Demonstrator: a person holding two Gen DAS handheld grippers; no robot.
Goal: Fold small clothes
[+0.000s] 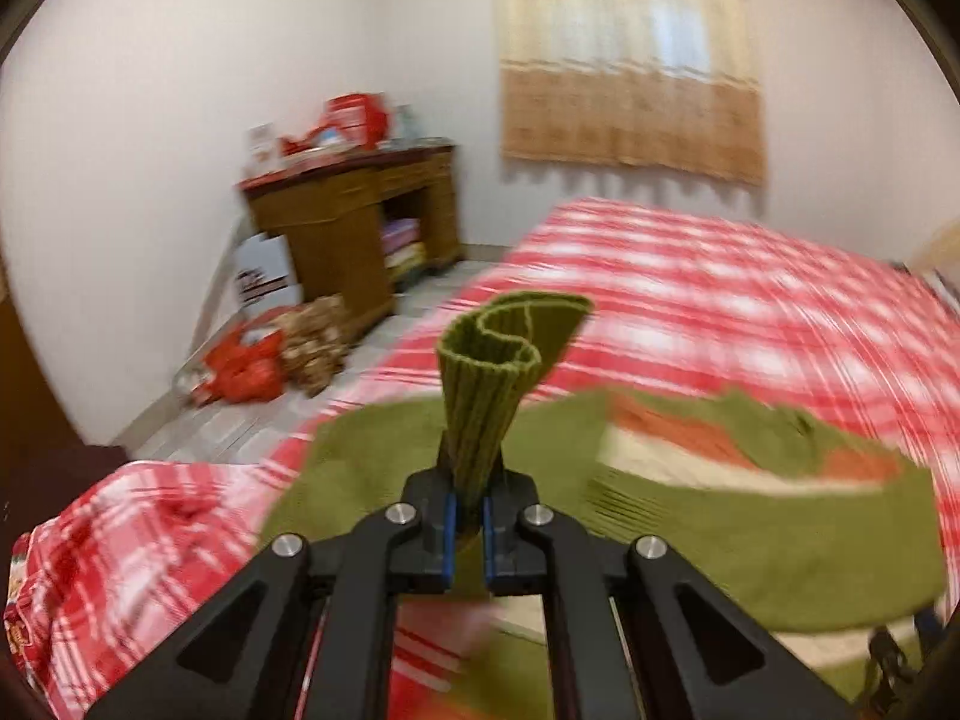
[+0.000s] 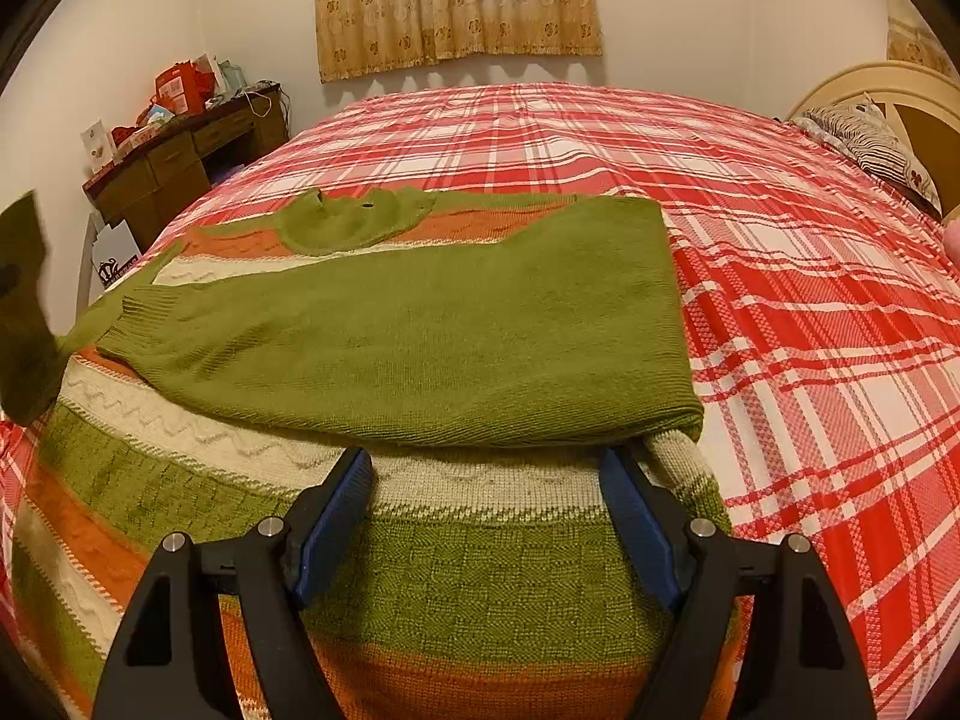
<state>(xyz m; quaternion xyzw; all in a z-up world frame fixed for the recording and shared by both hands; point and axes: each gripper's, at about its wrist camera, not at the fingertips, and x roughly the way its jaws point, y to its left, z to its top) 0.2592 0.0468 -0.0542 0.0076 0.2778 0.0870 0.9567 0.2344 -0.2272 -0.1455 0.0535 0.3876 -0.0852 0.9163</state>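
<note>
Left gripper jaws tight on sweater cuff; right gripper jaws wide, empty, above hem.

Black claw, blue pads, silver screws.

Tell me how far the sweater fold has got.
Done: one sleeve already lies folded across the chest of the sweater, which is spread flat on the bed. In hand: the left gripper is shut on the other sleeve's ribbed cuff, lifted clear. The right gripper is open over the body. Left: lay that sleeve over, then fold the body.
</note>
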